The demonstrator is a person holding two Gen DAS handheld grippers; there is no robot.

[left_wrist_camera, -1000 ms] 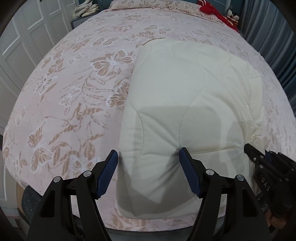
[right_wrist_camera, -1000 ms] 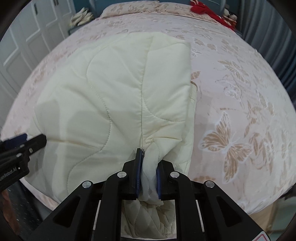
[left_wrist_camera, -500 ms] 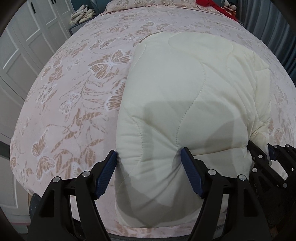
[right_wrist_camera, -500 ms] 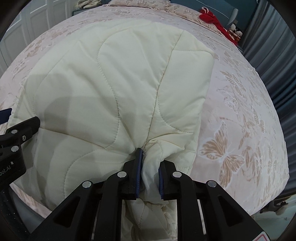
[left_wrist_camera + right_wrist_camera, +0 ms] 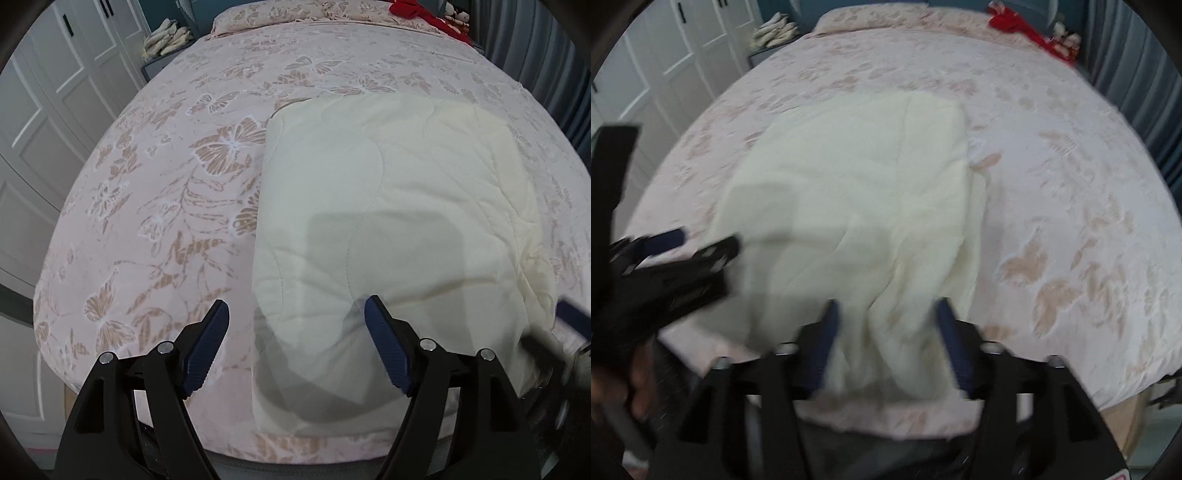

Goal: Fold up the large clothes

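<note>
A cream quilted garment (image 5: 399, 229) lies folded on the pink butterfly-print bed (image 5: 155, 221); it also shows, blurred, in the right wrist view (image 5: 871, 206). My left gripper (image 5: 295, 317) is open, its fingers straddling the garment's near left corner, holding nothing. My right gripper (image 5: 886, 314) is open over the garment's near right edge, with loose cloth lying between its fingers. The left gripper shows at the left of the right wrist view (image 5: 676, 251).
White wardrobe doors (image 5: 48, 110) stand to the left. A pillow (image 5: 280, 14) and red cloth (image 5: 424, 14) lie at the head of the bed. A grey curtain (image 5: 535, 48) hangs at the right. The bed's near edge (image 5: 295, 446) is just below the grippers.
My right gripper has opened and let go of the garment's edge, which has dropped onto the bed. Both grippers have pulled back a little.
</note>
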